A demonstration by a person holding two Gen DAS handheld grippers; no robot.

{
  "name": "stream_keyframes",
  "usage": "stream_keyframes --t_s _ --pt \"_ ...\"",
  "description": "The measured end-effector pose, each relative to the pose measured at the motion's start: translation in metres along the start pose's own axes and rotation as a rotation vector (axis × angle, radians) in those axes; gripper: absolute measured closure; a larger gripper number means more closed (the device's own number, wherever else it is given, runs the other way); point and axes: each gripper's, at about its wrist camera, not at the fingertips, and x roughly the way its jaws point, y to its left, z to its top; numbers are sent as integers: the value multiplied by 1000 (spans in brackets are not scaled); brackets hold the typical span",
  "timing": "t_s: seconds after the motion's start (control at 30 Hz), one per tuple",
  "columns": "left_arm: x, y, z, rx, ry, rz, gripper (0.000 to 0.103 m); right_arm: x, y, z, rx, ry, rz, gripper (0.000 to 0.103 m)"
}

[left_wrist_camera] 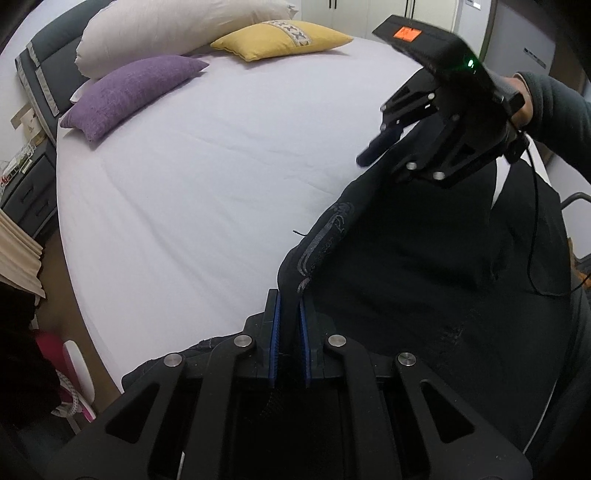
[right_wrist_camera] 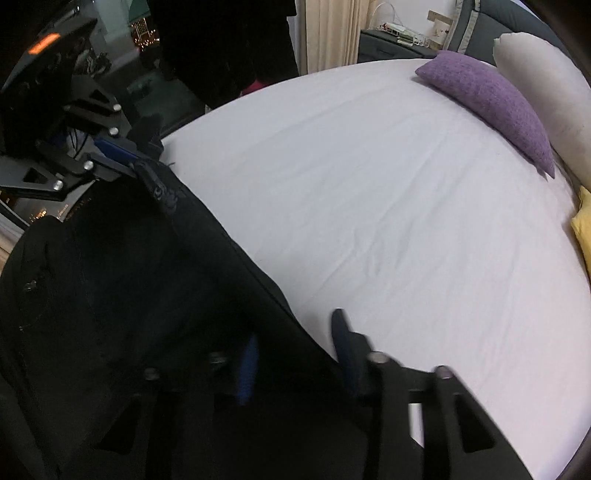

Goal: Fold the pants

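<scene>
Black pants [left_wrist_camera: 424, 258] hang over the near edge of a bed with a pale sheet [left_wrist_camera: 203, 184]. My left gripper [left_wrist_camera: 290, 325] is shut on the edge of the pants that bears a grey printed pattern; the cloth runs up between its blue pads. In the right wrist view the left gripper [right_wrist_camera: 136, 158] holds that same edge at the upper left. My right gripper [left_wrist_camera: 391, 155] is further along the edge, one finger on the bed side and the other hidden behind the cloth. Up close, the right gripper [right_wrist_camera: 295, 354] stands apart, astride the border of the pants [right_wrist_camera: 129, 277].
A purple cushion [left_wrist_camera: 129, 92], a white pillow [left_wrist_camera: 177, 29] and a yellow cushion [left_wrist_camera: 280, 38] lie at the head of the bed. A dark nightstand [left_wrist_camera: 29, 199] and beige curtains [left_wrist_camera: 18, 251] stand at the left. A person's dark sleeve [left_wrist_camera: 554, 107] reaches in from the right.
</scene>
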Motion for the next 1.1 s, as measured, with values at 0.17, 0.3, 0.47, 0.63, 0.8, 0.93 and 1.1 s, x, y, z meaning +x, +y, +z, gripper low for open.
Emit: stream_keyframes --t_s 0.17,0.3,0.47,0.63,0.8,0.93,1.1 --pt "-6 -1 2 1 -13 4 95 -2 -2 -2 51 -1 -19 94" --pt "-17 -6 -2 -7 -34 8 95 -19 0 -9 147 -51 -10 97" --pt "-38 -20 -10 -16 -68 14 95 -36 25 -11 286 -110 58 98" --pt "-59 -51 -33 -22 -89 -17 95 -39 54 -17 390 -146 145 98" --pt "-70 -90 -69 30 -78 -38 95 -42 98 -38 359 -131 110 98" --pt "-77 -125 -109 113 -47 -29 95 -58 132 -65 324 -136 35 98" --pt "-78 -165 -152 188 5 -33 95 -66 198 -89 183 -99 -90 98"
